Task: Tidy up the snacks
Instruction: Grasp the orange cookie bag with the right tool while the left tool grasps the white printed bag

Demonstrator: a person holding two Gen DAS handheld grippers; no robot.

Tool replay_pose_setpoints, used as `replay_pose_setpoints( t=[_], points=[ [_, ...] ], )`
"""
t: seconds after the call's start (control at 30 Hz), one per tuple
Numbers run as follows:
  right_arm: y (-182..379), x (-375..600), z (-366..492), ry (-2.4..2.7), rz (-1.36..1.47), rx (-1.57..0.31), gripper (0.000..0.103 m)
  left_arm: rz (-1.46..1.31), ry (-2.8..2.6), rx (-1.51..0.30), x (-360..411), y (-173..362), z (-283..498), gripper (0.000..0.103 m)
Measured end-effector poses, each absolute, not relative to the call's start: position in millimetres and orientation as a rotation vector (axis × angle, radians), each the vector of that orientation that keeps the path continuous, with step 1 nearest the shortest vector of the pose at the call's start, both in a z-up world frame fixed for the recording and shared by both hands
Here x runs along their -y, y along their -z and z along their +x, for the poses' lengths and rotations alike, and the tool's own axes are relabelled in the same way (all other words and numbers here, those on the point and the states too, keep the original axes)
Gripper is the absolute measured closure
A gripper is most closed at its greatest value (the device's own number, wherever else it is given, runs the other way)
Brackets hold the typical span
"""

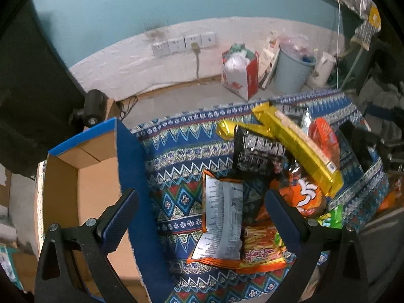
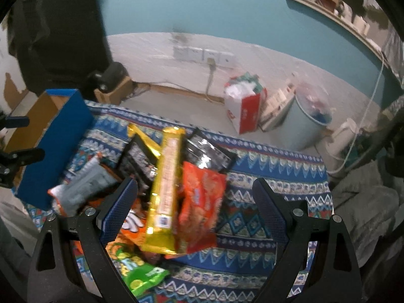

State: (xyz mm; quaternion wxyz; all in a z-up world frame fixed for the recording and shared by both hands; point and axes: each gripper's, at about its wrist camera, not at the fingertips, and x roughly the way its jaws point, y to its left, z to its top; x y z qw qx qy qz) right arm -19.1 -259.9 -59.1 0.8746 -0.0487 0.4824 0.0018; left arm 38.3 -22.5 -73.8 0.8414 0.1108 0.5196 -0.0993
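Note:
A pile of snacks lies on a table with a patterned blue cloth (image 1: 176, 156). In the left wrist view: a silver-backed orange packet (image 1: 222, 217), a black packet (image 1: 255, 156), a long yellow biscuit pack (image 1: 300, 146), an orange bag (image 1: 305, 197). My left gripper (image 1: 202, 217) is open, hovering above the silver-backed packet. An open blue cardboard box (image 1: 101, 176) stands at left. In the right wrist view my right gripper (image 2: 194, 207) is open above the yellow pack (image 2: 166, 189) and a red-orange packet (image 2: 202, 202). A green packet (image 2: 144, 275) lies nearer. The box (image 2: 55, 139) is at left.
Beyond the table's far edge the floor holds a red-and-white paper bag (image 1: 240, 75), a pale blue bin (image 1: 293, 70) and a white kettle (image 1: 323, 68). Wall sockets (image 1: 184, 43) sit on the white wall. Grey fabric (image 2: 366, 207) lies right of the table.

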Motion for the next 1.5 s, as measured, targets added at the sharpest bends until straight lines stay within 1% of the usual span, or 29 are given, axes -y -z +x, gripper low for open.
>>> replay_pose_setpoints(
  t=[0.53, 0.93, 0.97, 1.0, 1.03, 1.07, 1.1, 1.13, 1.2, 1.23, 1.27, 1.3, 1.33, 1.43, 1.5],
  points=[
    [138, 303, -3, 0.054, 0.054, -1.216, 0.012, 0.258, 0.229, -1.274, 33, 142, 51, 0.002],
    [185, 301, 7, 0.019, 0.060, -1.306, 0.013, 0.315, 0.236, -1.373, 36, 191, 58, 0.002],
    [189, 300, 7, 0.013, 0.056, -1.318, 0.014, 0.318, 0.241, -1.378, 37, 193, 59, 0.002],
    [193, 299, 8, 0.004, 0.052, -1.324, 0.017, 0.320, 0.243, -1.378, 37, 195, 60, 0.003],
    [195, 298, 8, -0.005, 0.055, -1.324, 0.020, 0.312, 0.252, -1.375, 37, 196, 61, 0.006],
    [196, 298, 7, -0.010, 0.060, -1.324, 0.027, 0.303, 0.260, -1.375, 36, 196, 61, 0.009],
    [196, 298, 7, -0.017, 0.071, -1.324, 0.034, 0.288, 0.273, -1.381, 36, 198, 61, 0.018],
    [196, 298, 8, -0.021, 0.079, -1.324, 0.038, 0.267, 0.291, -1.396, 36, 199, 62, 0.030],
    [193, 296, 7, -0.032, 0.085, -1.319, 0.053, 0.233, 0.315, -1.419, 35, 203, 63, 0.043],
    [191, 293, 6, -0.039, 0.080, -1.315, 0.054, 0.237, 0.313, -1.418, 35, 204, 61, 0.045],
    [189, 290, 6, -0.039, 0.063, -1.308, 0.058, 0.250, 0.315, -1.410, 37, 205, 59, 0.047],
    [186, 288, 5, -0.041, 0.047, -1.300, 0.063, 0.260, 0.315, -1.405, 38, 205, 58, 0.053],
    [184, 286, 4, -0.043, 0.038, -1.297, 0.064, 0.276, 0.314, -1.396, 39, 204, 56, 0.061],
    [178, 283, 3, -0.038, 0.011, -1.279, 0.067, 0.283, 0.316, -1.380, 43, 200, 49, 0.066],
    [171, 282, 1, -0.026, 0.002, -1.266, 0.068, 0.287, 0.314, -1.370, 44, 196, 48, 0.068]
  ],
)
